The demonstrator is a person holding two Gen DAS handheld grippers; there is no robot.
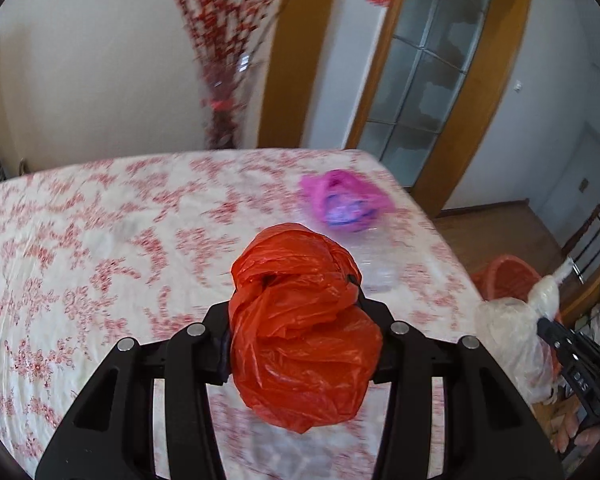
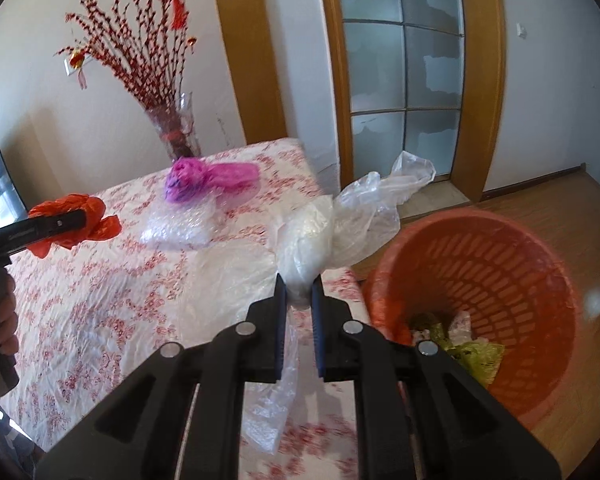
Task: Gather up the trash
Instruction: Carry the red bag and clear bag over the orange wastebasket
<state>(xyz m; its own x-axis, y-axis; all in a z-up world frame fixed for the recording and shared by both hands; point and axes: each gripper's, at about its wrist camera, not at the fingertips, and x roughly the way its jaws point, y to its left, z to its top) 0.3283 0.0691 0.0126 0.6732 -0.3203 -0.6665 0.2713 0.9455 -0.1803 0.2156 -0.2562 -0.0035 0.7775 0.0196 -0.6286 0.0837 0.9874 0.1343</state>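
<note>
Orange plastic fills the lower middle of the left wrist view: the left gripper [image 1: 300, 344] is clenched on a crumpled orange bag [image 1: 300, 332], held above the flowered tablecloth [image 1: 80, 240]. I judge this bag to be very light and soft; it will fold under any pressure and can slip out if only a thin edge is pinched, so the thick bunched middle is the best place to hold.

In the right wrist view the right gripper [image 2: 298, 300] has its jaws closed on the twisted neck of a clear plastic bag [image 2: 320, 232], near the lower middle of the frame. It seems a little fuller than the orange one (some pale filling shows inside), but I expect it to be light and slippery; the knotted neck gives the safest hold.

At the lower right stands the orange basket [image 2: 492, 280] on the floor, just beside the table edge, with some yellow-green scraps already inside.

Farther, toward the middle left, a piece of bubble wrap [image 2: 180, 228] lies on the cloth, and behind it a pink bag [image 2: 204, 180], both untouched. Both should be soft and easily squeezed; one grasps them at the bulkiest part.

At the upper left a glass vase [image 2: 176, 128] with red branches stands at the far end of the table; it is fragile.
</note>
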